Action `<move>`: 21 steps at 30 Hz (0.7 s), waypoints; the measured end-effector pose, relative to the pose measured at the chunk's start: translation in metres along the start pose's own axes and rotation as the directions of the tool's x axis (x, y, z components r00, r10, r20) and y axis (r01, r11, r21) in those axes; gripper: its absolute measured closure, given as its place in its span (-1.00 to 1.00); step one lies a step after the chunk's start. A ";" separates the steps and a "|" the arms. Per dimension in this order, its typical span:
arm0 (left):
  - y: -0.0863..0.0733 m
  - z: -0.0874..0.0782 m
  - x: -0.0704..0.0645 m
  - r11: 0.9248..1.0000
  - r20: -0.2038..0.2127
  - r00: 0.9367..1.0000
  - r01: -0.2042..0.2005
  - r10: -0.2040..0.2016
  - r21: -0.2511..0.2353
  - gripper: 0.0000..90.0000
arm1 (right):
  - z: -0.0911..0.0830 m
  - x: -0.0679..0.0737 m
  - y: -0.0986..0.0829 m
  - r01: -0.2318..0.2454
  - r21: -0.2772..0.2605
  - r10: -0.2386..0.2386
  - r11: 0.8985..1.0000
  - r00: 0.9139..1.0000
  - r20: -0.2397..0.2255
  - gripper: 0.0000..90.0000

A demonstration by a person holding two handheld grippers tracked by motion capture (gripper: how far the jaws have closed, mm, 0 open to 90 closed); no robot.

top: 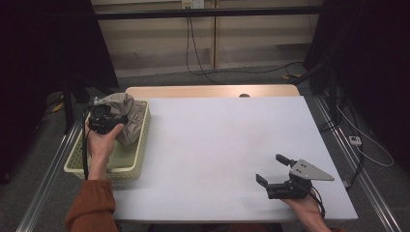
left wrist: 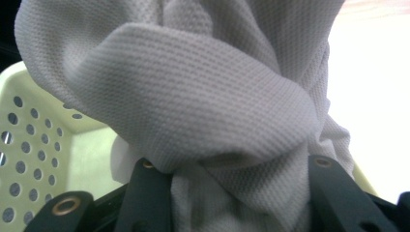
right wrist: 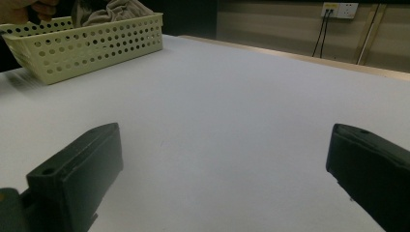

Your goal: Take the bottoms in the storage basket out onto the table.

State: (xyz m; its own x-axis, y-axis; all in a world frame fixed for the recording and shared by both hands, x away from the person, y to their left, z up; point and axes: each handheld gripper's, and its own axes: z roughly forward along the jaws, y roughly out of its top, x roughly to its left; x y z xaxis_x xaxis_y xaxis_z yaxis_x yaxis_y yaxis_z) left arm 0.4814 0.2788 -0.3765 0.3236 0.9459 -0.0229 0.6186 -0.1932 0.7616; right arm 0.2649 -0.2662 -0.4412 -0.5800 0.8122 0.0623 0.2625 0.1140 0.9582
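Table (top: pixel 222 145) is bare white across the middle and right; pale green perforated basket (top: pixel 138 154) sits at its left edge, hanging slightly past the near-left corner side. Grey knit cloth (top: pixel 126 116) is bunched up in the far end of the basket, partly lifted above the rim. Left gripper (top: pixel 102 121) has its jaws closed into a fold of the cloth (fabric fills the gap between them in the left gripper view (left wrist: pixel 193 121)). Right gripper (top: pixel 275 171) idles at the near right, jaws spread wide, holding nothing.

Risks, my read:
- cloth snags the rim and drags the light basket off the edge
- grip is on one fold only, may slip as the rest unrolls

No readable brand, label or text anywhere
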 end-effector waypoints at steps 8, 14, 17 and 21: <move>-0.001 -0.006 0.001 0.999 0.001 1.000 0.008 -0.008 -0.048 0.37 | 0.000 0.000 0.000 -0.002 0.001 0.002 1.000 1.000 -0.003 -1.00; 0.001 -0.013 0.000 0.994 0.000 1.000 0.010 -0.010 -0.105 0.37 | 0.000 0.001 0.000 -0.004 0.002 0.004 1.000 1.000 -0.004 -1.00; 0.001 -0.016 0.000 0.992 0.003 1.000 0.007 -0.007 -0.129 0.37 | 0.000 0.001 0.000 -0.004 0.001 0.004 1.000 1.000 -0.004 -1.00; 0.000 -0.018 0.000 0.988 0.006 1.000 0.010 -0.009 -0.156 0.37 | 0.000 0.000 0.000 -0.004 0.001 0.004 1.000 1.000 -0.003 -1.00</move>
State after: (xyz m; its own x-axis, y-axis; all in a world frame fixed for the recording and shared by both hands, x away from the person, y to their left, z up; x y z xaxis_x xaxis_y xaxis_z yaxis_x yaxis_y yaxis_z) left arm 0.4691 0.2836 -0.3648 0.3222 0.9461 -0.0332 0.5026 -0.1412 0.8529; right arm 0.2644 -0.2660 -0.4410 -0.5812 0.8110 0.0672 0.2658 0.1112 0.9576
